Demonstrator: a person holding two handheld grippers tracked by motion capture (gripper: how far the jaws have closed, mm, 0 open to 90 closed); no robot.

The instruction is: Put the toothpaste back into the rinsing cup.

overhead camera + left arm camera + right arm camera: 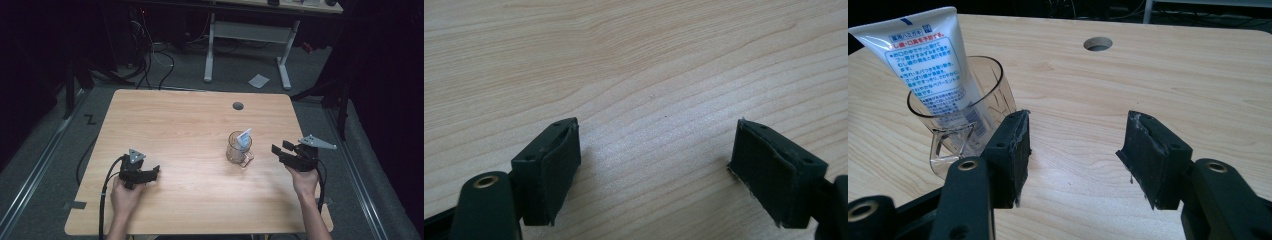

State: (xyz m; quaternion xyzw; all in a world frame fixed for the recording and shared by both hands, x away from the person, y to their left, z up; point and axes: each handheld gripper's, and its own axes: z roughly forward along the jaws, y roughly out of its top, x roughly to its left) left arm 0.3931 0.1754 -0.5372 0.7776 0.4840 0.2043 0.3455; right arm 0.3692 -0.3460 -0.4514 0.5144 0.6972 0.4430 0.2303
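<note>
High view: both tongs, left tongs (154, 172) and right tongs (281, 148), gape apart, flanking cup (239, 149)

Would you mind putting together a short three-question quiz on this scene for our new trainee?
1. True or false: the tube lies flat on the table.
2. Which claw is nearer the cup: A) left claw B) right claw
3. Fill in: both claws have their jaws ____.

Key:
1. False; the tube stands tilted inside the clear cup.
2. B; the right claw sits just beside the cup, and the left claw is farther off over bare wood.
3. Open, with nothing between them.
</note>
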